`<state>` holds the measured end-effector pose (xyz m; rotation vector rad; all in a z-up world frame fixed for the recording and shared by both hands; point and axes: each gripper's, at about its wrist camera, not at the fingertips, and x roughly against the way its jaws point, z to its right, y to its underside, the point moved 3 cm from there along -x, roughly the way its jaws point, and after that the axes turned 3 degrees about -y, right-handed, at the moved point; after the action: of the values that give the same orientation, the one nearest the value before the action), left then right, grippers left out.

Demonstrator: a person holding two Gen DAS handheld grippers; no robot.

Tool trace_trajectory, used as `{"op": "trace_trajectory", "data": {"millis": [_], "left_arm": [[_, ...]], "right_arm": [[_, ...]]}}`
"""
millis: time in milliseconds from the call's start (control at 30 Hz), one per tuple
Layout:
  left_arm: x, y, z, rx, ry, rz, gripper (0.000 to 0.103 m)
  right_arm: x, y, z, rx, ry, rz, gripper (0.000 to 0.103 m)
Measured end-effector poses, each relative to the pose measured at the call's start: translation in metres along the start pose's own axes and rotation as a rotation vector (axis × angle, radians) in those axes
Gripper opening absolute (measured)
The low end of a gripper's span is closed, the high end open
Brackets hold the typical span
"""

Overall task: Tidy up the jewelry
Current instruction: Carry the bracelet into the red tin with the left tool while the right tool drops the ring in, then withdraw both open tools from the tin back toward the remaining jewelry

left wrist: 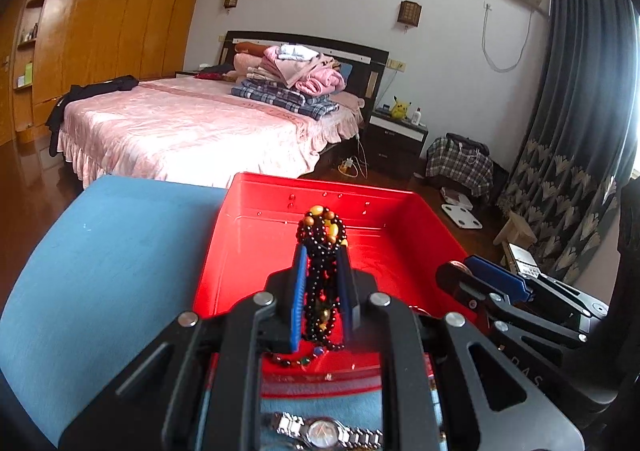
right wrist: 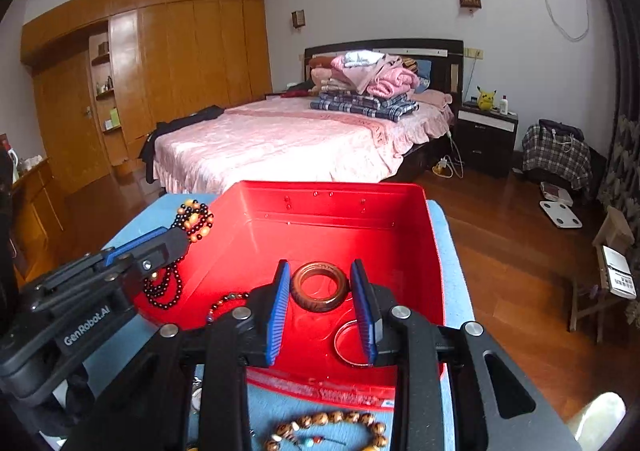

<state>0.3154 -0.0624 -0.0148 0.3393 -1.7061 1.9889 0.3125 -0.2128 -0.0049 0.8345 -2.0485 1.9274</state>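
Observation:
A red tray (left wrist: 400, 251) (right wrist: 400, 235) stands on a blue cloth-covered table. My left gripper (left wrist: 322, 251) is shut on a black beaded necklace with amber beads (left wrist: 322, 227), held above the tray's left part; it also shows in the right wrist view (right wrist: 194, 217). My right gripper (right wrist: 322, 271) is open over the tray, its jaws on either side of a brown wooden bangle (right wrist: 320, 287) lying on the tray floor. A thin metal bangle (right wrist: 348, 343) and a dark beaded bracelet (right wrist: 226, 301) lie in the tray too.
A silver wristwatch (left wrist: 320, 431) lies on the blue cloth (left wrist: 100, 271) before the tray. A brown wooden bead bracelet (right wrist: 332, 421) lies there too. A bed, wardrobe and wooden floor are beyond the table.

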Motion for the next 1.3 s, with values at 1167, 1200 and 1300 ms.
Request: {"op": "trace_trajectory", "data": {"millis": [1167,1200,1300], "left_arm": [[0.114,0.091,-0.016,-0.046,-0.15,-0.047,0.096],[0.115,0.094,-0.014,-0.057,-0.155,-0.044,0.096],[0.118,0.104,-0.006,-0.092,-0.172,-0.034,0.096]], "right_arm": [[0.111,0.094,0.012,-0.084,0.14,0.02,0.097],[0.113,0.098,0.012,-0.081,0.138,0.024,0.097],[0.117,0.105,0.011,-0.068,0.145,0.034,0.097]]}}
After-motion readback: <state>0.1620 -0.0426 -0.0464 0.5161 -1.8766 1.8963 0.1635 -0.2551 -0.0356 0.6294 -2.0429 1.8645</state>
